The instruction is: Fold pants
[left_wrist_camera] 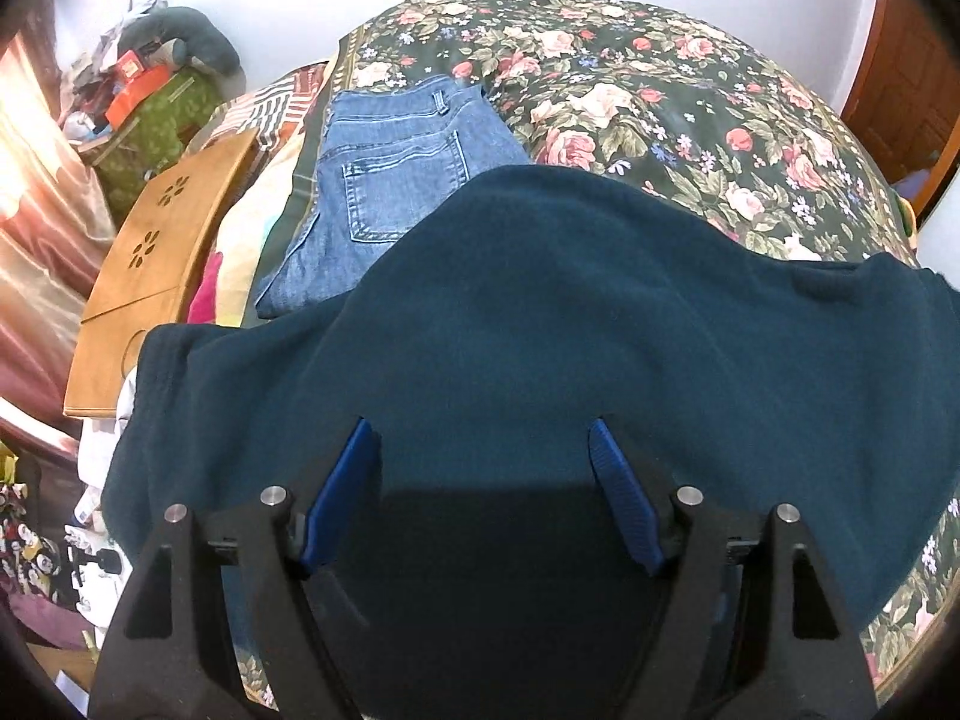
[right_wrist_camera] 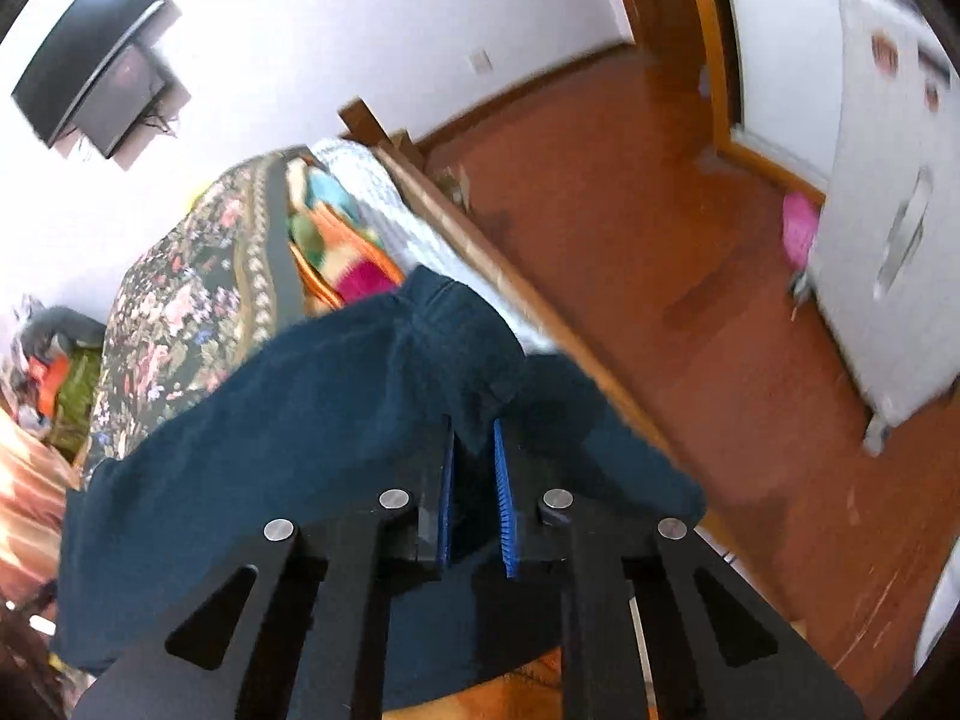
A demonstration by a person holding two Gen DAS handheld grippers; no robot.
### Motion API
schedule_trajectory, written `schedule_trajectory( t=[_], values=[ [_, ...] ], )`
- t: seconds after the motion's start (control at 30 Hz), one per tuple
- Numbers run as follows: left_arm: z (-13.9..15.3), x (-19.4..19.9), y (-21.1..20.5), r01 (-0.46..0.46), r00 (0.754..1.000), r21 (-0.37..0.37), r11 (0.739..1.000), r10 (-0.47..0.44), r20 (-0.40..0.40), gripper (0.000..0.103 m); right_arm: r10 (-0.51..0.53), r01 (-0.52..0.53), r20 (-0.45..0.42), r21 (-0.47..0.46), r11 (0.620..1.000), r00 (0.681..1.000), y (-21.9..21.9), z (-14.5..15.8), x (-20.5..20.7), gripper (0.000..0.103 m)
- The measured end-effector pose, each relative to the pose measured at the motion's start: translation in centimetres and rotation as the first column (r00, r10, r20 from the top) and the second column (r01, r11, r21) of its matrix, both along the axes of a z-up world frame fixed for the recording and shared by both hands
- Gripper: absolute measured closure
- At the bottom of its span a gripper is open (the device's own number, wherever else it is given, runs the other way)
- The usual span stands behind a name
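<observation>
Dark teal pants [left_wrist_camera: 540,312] lie spread across the near part of the floral bed cover [left_wrist_camera: 690,96]. My left gripper [left_wrist_camera: 483,438] is open just above the pants, its blue pads [left_wrist_camera: 624,498] wide apart and holding nothing. My right gripper [right_wrist_camera: 472,438] is shut on a bunched edge of the teal pants [right_wrist_camera: 300,420] at the bed's side, with cloth pinched between its blue pads [right_wrist_camera: 503,492]. The cloth drapes over the bed's edge there.
Folded blue jeans [left_wrist_camera: 390,180] lie on the bed beyond the teal pants. A wooden lap tray [left_wrist_camera: 156,258] and a cluttered pile [left_wrist_camera: 144,78] sit to the left. The right wrist view shows the wooden bed frame [right_wrist_camera: 480,258], the red-brown floor [right_wrist_camera: 690,252], a white cabinet [right_wrist_camera: 888,228] and a wall television [right_wrist_camera: 96,60].
</observation>
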State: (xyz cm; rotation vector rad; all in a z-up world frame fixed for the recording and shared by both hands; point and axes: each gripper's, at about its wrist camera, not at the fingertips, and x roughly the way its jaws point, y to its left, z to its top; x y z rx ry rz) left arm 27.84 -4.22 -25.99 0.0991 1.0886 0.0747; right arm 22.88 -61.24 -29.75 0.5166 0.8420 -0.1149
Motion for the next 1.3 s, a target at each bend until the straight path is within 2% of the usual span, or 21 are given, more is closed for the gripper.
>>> schedule_trajectory(
  t=[0.17, 0.23, 0.33, 0.43, 0.57, 0.63, 0.7, 0.77, 0.87, 0.93, 1.0, 1.07, 1.17, 1.3],
  values=[
    [1.0, -0.8, -0.5, 0.007, 1.000, 0.005, 1.000, -0.007, 0.021, 0.029, 0.007, -0.001, 0.050, -0.110, 0.994, 0.999, -0.6, 3.8, -1.2, 0.093],
    [1.4, -1.0, -0.7, 0.011, 0.999, 0.007, 1.000, -0.011, 0.031, 0.029, -0.001, 0.008, 0.056, -0.119, 0.993, 0.998, -1.1, 4.2, -1.9, 0.093],
    [1.6, -1.2, -1.1, 0.017, 0.999, 0.000, 1.000, -0.017, 0.037, 0.029, -0.020, 0.022, 0.020, -0.102, 0.995, 1.000, -1.7, 2.9, -2.4, 0.093],
    [1.6, -1.3, -1.2, 0.021, 0.999, -0.003, 1.000, -0.021, 0.033, 0.029, -0.020, 0.011, -0.075, -0.116, 0.993, 0.997, -1.2, -0.2, -2.2, 0.093],
    [1.5, -1.5, -1.0, 0.023, 0.999, -0.005, 1.000, -0.023, 0.027, 0.029, -0.024, 0.009, -0.180, -0.081, 0.997, 0.983, -1.2, -4.3, -1.9, 0.091],
    [1.5, -1.7, -0.8, 0.025, 0.999, -0.006, 1.000, -0.025, 0.025, 0.029, -0.013, -0.012, -0.215, -0.112, 0.994, 0.977, -0.6, -4.8, -1.7, 0.087],
    [1.5, -1.7, -0.7, 0.024, 0.999, -0.008, 1.000, -0.023, 0.027, 0.029, -0.022, -0.017, -0.229, -0.165, 0.986, 0.973, -0.4, -3.8, -1.4, 0.083],
    [1.6, -1.8, -0.6, 0.023, 0.999, -0.018, 1.000, -0.022, 0.030, 0.029, -0.030, -0.014, -0.237, -0.180, 0.984, 0.971, -0.7, -2.5, -1.4, 0.079],
    [1.9, -1.9, -0.6, 0.031, 0.999, -0.032, 0.999, -0.030, 0.040, 0.029, -0.042, 0.009, -0.204, -0.162, 0.987, 0.978, -0.7, 0.2, -2.2, 0.076],
    [2.5, -1.9, -1.0, 0.047, 0.997, -0.037, 0.998, -0.045, 0.056, 0.029, -0.038, 0.017, -0.153, -0.139, 0.990, 0.988, -0.2, 2.1, -3.1, 0.062],
    [3.2, -1.9, -1.6, 0.068, 0.995, -0.043, 0.997, -0.064, 0.079, 0.029, -0.025, 0.016, -0.087, -0.100, 0.995, 0.996, 0.9, 4.0, -4.2, 0.052],
    [3.8, -1.8, -2.2, 0.090, 0.992, -0.052, 0.995, -0.085, 0.098, 0.029, -0.002, 0.000, -0.042, -0.046, 0.999, 0.999, 2.4, 5.1, -5.2, 0.050],
    [4.1, -2.0, -3.1, 0.125, 0.987, -0.069, 0.990, -0.117, 0.109, 0.029, 0.030, -0.030, -0.015, 0.036, 0.999, 0.999, 4.8, 5.1, -6.2, 0.049],
    [3.4, -2.4, -4.0, 0.161, 0.983, -0.077, 0.984, -0.153, 0.096, 0.029, 0.032, -0.027, -0.041, 0.118, 0.993, 0.999, 6.7, 2.7, -7.1, 0.046]
  ],
)
